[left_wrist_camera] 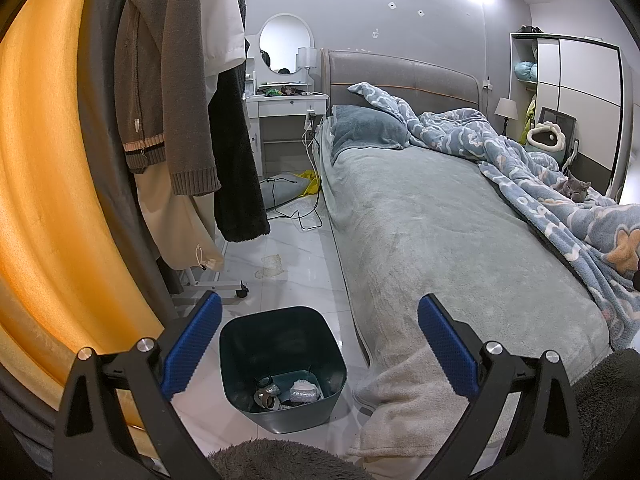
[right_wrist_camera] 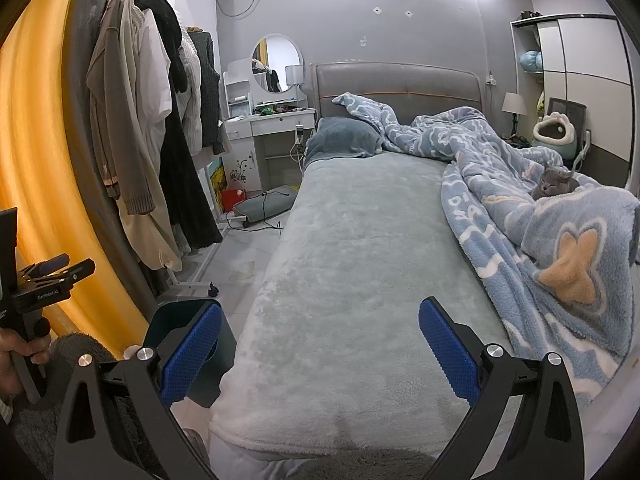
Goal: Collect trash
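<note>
A dark green trash bin [left_wrist_camera: 282,364] stands on the white tile floor beside the bed's foot corner. It holds crumpled white paper [left_wrist_camera: 306,390] and a few small scraps. My left gripper [left_wrist_camera: 320,340] is open and empty, held above and just behind the bin. My right gripper [right_wrist_camera: 320,340] is open and empty over the foot of the grey bed [right_wrist_camera: 360,260]. The bin [right_wrist_camera: 192,344] shows partly behind the right gripper's left finger. A flat piece of clear wrapper [left_wrist_camera: 271,266] lies on the floor past the bin.
A wheeled clothes rack [left_wrist_camera: 176,112] with hanging coats stands left of the aisle, by an orange curtain [left_wrist_camera: 44,200]. A blue blanket [right_wrist_camera: 540,220] with a grey cat [right_wrist_camera: 554,185] covers the bed's right side. Cables and a grey cushion [left_wrist_camera: 282,192] lie near the vanity desk [left_wrist_camera: 288,116].
</note>
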Demonstrator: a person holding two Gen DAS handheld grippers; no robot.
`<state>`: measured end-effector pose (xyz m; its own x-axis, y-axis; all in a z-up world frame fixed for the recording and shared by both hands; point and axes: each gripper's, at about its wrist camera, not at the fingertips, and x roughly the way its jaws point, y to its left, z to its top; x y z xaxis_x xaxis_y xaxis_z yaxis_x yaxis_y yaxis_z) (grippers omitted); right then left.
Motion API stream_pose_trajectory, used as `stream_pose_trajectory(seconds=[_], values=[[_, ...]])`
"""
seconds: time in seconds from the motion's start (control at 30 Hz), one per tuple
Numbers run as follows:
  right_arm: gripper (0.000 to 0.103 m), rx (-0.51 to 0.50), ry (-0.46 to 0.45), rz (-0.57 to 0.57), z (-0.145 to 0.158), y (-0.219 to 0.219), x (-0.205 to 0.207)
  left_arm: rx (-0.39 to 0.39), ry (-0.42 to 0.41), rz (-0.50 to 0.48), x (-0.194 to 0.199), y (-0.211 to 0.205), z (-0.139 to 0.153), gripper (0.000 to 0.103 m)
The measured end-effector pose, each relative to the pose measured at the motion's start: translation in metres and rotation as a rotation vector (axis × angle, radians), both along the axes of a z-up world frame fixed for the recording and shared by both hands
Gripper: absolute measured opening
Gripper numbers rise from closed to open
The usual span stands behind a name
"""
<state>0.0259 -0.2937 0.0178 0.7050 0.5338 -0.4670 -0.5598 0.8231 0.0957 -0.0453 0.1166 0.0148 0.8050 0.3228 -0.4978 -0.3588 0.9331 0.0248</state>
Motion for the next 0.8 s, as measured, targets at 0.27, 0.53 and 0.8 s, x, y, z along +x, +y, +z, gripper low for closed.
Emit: stream_pose_trajectory(seconds=[0.27, 0.53, 0.8], values=[[0.1, 0.001, 0.001, -0.001, 0.0004, -0.0003, -0.0001, 0.0, 0.001, 0.0, 0.0, 0.0002, 0.0001, 0.1], [0.1, 0.001, 0.001, -0.001, 0.0005, -0.0001, -0.0001, 0.002, 0.001, -0.002, 0.0, -0.0005, 0.0004, 0.1], [0.1, 0.001, 0.002, -0.001, 0.0008, 0.0001, -0.0001, -0.008, -0.002, 0.006, -0.0012, 0.0001, -0.0015, 0.1]])
